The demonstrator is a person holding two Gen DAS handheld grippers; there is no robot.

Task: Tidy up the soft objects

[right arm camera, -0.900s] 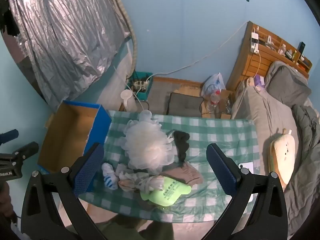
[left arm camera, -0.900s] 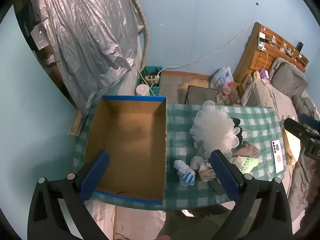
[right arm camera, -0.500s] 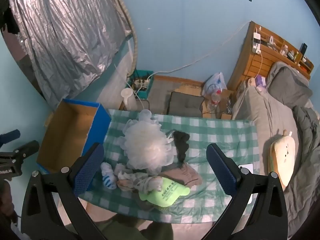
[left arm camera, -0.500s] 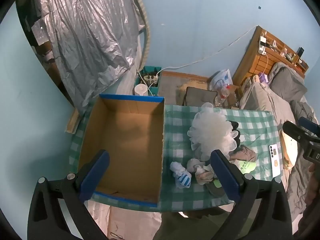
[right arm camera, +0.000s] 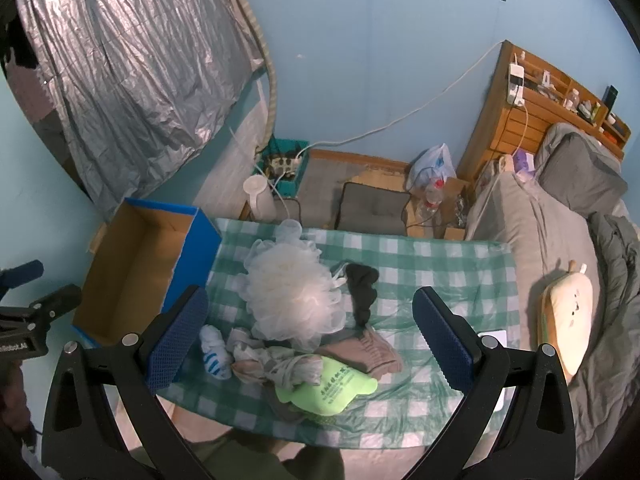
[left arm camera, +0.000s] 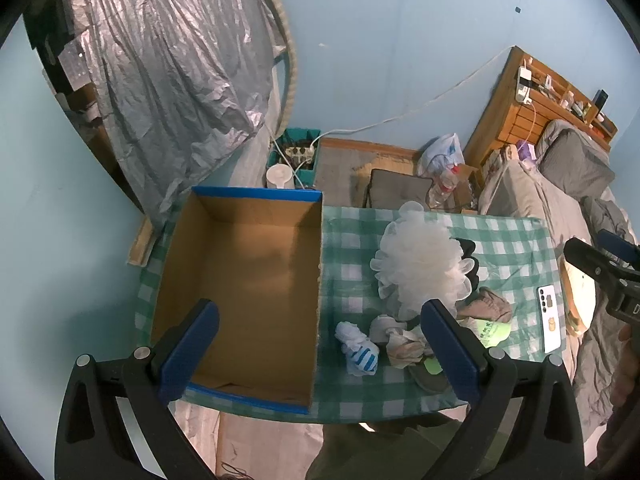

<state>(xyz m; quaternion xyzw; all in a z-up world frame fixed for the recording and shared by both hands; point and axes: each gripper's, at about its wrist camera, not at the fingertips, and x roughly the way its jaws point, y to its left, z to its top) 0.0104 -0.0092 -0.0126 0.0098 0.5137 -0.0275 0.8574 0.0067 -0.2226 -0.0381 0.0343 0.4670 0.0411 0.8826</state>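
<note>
An open brown cardboard box with blue edging (left arm camera: 244, 292) sat empty at the left of the green-checked tablecloth (left arm camera: 352, 264), probably as the bin for the soft things heaped at centre-right: a white mesh bath pouf (right arm camera: 292, 296), a blue-striped white sock (right arm camera: 214, 350), a black sock (right arm camera: 362, 288) and a lime-green pouch (right arm camera: 332, 386). The left gripper (left arm camera: 320, 348) and right gripper (right arm camera: 308, 340) hung above, jaws spread wide, gripping and touching nothing.
</note>
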